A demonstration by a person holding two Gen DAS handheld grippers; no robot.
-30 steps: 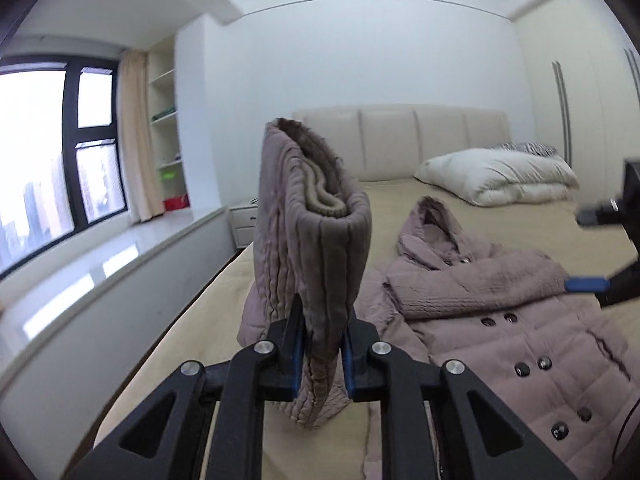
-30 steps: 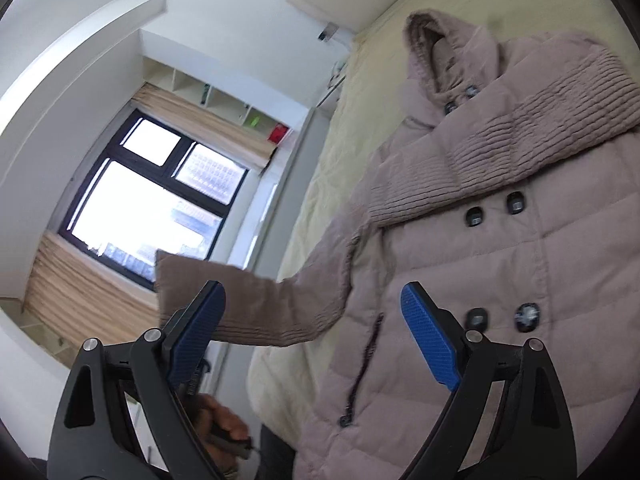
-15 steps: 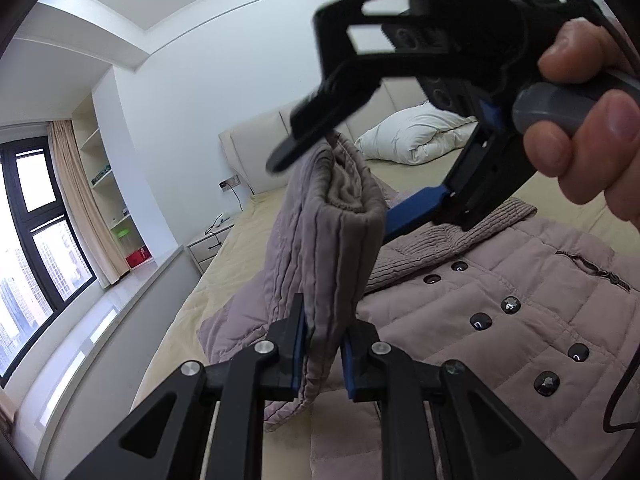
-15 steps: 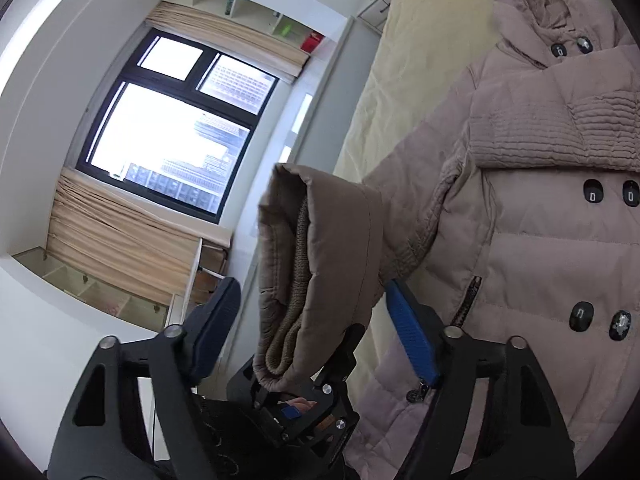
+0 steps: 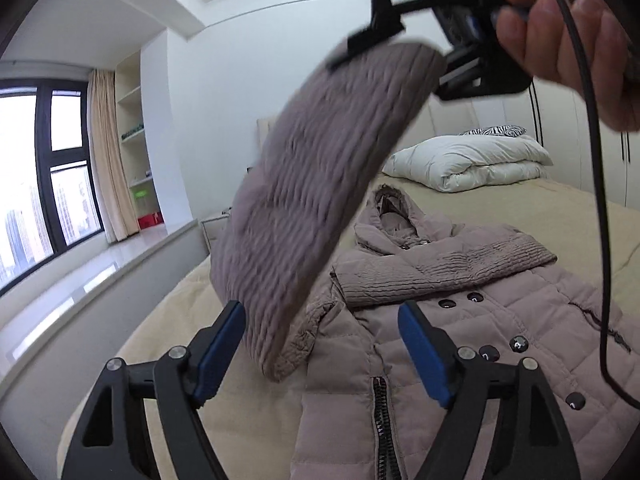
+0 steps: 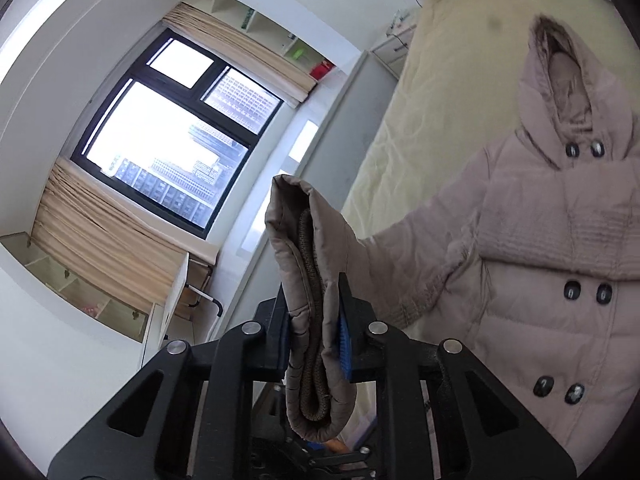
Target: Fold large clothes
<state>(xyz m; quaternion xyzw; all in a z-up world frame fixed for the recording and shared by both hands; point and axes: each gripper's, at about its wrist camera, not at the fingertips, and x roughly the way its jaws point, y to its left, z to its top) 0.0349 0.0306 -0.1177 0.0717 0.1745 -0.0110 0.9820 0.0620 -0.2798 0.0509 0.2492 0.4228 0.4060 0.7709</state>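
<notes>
Two grippers, one coat. Left gripper [image 5: 320, 344]: jaws opening wide, the raised sleeve [image 5: 316, 200] hanging between the blue pads, the left pad just beside it. Right gripper [image 6: 316, 336]: jaws closing, pinching the sleeve's cuff [image 6: 312, 320]; a hand [image 5: 568, 28] carries it. The mauve hooded coat [image 5: 472, 320] lies buttons-up on the bed [image 5: 560, 204], its other sleeve folded across the chest. Bare sheet lies left of the coat. Beyond: one folded white duvet [image 5: 468, 160], window [image 5: 44, 184], shelves.
</notes>
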